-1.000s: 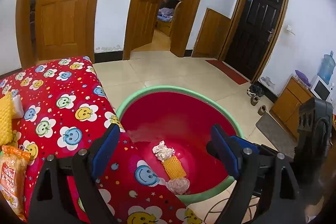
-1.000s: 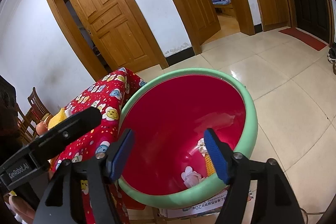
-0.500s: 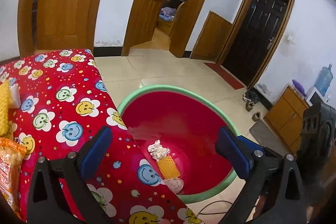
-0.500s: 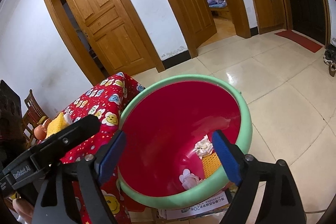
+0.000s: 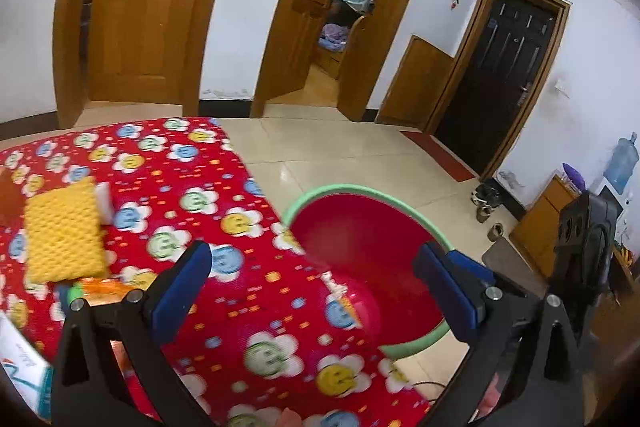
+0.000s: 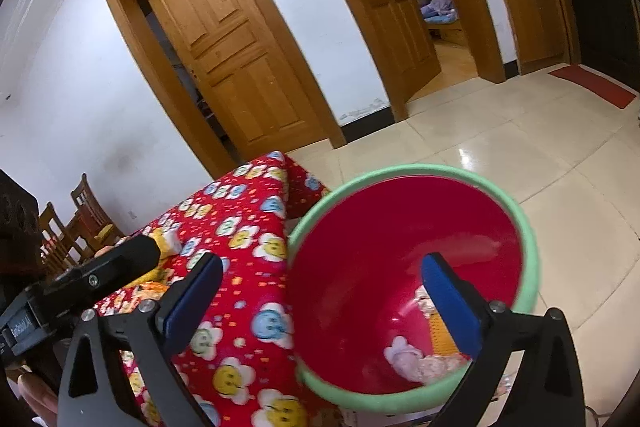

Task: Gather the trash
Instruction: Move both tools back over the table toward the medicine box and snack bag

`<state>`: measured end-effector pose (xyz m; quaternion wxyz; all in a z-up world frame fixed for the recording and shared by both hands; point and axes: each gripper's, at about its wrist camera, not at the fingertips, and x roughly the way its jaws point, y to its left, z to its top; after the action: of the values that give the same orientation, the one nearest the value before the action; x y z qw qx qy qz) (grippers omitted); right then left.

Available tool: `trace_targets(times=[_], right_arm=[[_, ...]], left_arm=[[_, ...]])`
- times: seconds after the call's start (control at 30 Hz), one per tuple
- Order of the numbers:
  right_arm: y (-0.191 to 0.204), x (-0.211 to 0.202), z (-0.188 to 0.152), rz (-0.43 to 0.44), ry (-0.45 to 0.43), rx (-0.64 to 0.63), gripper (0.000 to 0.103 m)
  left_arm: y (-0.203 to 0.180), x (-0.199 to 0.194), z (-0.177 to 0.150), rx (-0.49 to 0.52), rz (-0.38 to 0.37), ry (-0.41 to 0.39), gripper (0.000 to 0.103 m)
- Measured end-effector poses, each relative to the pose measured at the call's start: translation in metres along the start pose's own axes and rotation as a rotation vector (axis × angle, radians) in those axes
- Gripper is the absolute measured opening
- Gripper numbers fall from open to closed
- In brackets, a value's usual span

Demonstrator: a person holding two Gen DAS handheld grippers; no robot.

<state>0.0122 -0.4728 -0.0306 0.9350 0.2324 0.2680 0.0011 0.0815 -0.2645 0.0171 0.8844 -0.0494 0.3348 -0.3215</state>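
Note:
A red basin with a green rim (image 5: 362, 193) (image 6: 528, 239) stands beside the table with the red smiley-flower cloth (image 5: 192, 187) (image 6: 240, 227). Crumpled white paper (image 6: 404, 353) and a yellow sponge piece (image 6: 438, 333) lie in the basin. A yellow sponge (image 5: 62, 233) and an orange snack packet (image 5: 106, 287) lie on the table. My left gripper (image 5: 316, 287) is open and empty above the table edge. My right gripper (image 6: 326, 301) is open and empty over the basin's near rim. The left gripper's body (image 6: 80, 279) shows in the right wrist view.
A white paper or box (image 5: 20, 359) lies at the table's near left. Wooden doors (image 5: 140, 7) and a dark door (image 5: 508, 75) line the far walls. A wooden cabinet (image 5: 548, 223) and water bottle (image 5: 622, 163) stand right. Wooden chairs (image 6: 80, 219) stand behind the table. Tiled floor (image 6: 520, 147) surrounds the basin.
Both grippers have swung left toward the table, so more of the cloth and the yellow sponge show in the left view. Both stay open and empty.

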Motion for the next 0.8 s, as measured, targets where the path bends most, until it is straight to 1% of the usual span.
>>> trace_targets(times=[0.13, 0.2, 0.3, 0.4, 0.47, 0.6, 0.7, 0.8], right_arm=[[0.026, 0.004, -0.002, 0.035, 0.003, -0.038, 0.102], [0.036, 0.007, -0.003, 0.032, 0.004, -0.062, 0.102], [0.053, 0.013, -0.006, 0.054, 0.013, -0.095, 0.102], [0.072, 0.021, -0.01, 0.071, 0.026, -0.132, 0.102], [0.08, 0.025, -0.013, 0.08, 0.035, -0.144, 0.102], [0.1, 0.035, -0.017, 0.112, 0.065, -0.165, 0.102], [0.12, 0.04, -0.021, 0.148, 0.077, -0.195, 0.102], [0.135, 0.045, -0.025, 0.156, 0.084, -0.236, 0.102]], left_arm=[[0.014, -0.013, -0.006, 0.042, 0.05, 0.0, 0.101], [0.022, -0.021, -0.009, 0.058, 0.067, -0.001, 0.101], [0.036, -0.036, -0.013, 0.069, 0.107, -0.018, 0.101], [0.049, -0.05, -0.013, 0.078, 0.133, -0.033, 0.101], [0.058, -0.058, -0.014, 0.103, 0.146, -0.04, 0.101], [0.076, -0.07, -0.016, 0.154, 0.221, -0.039, 0.101], [0.093, -0.079, -0.025, 0.163, 0.239, -0.029, 0.101], [0.112, -0.084, -0.04, 0.161, 0.273, -0.019, 0.101]])
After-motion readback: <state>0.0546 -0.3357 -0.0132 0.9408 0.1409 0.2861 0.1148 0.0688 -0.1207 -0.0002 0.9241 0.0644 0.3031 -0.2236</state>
